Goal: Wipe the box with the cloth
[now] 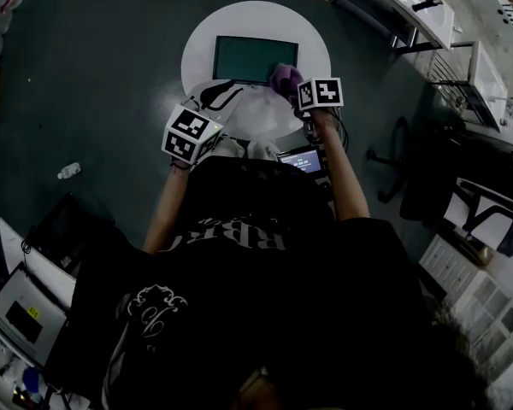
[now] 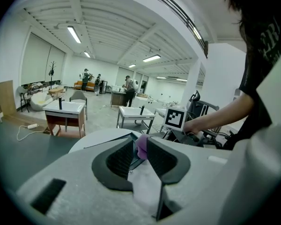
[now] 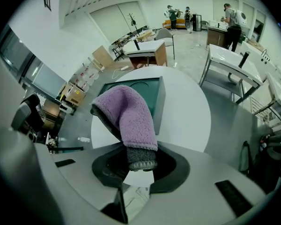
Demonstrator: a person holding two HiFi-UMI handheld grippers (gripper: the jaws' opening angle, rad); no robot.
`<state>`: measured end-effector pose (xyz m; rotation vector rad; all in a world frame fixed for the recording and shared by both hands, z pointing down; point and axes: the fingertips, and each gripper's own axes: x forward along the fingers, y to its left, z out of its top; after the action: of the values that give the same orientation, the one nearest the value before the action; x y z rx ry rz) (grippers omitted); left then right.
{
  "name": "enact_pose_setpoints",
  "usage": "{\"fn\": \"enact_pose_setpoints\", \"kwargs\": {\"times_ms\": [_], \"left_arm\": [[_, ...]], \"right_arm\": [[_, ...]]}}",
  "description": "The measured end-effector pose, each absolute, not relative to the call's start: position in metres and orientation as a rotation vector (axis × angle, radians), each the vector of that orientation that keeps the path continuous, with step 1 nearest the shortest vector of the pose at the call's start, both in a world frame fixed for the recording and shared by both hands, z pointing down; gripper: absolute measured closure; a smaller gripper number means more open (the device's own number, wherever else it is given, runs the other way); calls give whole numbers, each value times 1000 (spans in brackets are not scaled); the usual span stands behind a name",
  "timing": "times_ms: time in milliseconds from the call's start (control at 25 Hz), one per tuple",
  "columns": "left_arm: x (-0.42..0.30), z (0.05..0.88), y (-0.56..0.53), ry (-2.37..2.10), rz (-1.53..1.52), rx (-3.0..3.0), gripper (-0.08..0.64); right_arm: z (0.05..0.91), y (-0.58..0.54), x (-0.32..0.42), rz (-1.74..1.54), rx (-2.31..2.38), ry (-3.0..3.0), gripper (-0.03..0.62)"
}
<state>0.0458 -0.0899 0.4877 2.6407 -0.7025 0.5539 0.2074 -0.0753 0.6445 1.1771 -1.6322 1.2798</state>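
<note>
Hovering over the round white bench point(image 1: 312, 41) just beside the green box point(image 1: 255, 58), the left hand-held gripper point(image 2: 139, 148) had its jaws slightly spread and empty, probably ready to steady the box. The right hand-held gripper point(image 3: 139, 165) pinched the purple cloth point(image 3: 126, 114), its loose end held at the box's near right corner for wiping.

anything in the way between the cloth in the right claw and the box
Nothing visible. The cloth, shut in the right claw, hangs right at the box's near right corner, with only bare table beside it. The left claw sits off to the left, clear of the path.
</note>
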Motion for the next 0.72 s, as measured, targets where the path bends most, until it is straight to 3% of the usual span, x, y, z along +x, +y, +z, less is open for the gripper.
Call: {"fn": "enact_pose_setpoints", "kwargs": {"times_ms": [360,720], "left_arm": [[45,492,-77,-700,572,2638,471],[20,494,-75,-814,546,2594,471]], "right_arm": [[633,-67,208,1249,1161,-1678,515],[623,-59,100,1072,787,-1849,515]]}}
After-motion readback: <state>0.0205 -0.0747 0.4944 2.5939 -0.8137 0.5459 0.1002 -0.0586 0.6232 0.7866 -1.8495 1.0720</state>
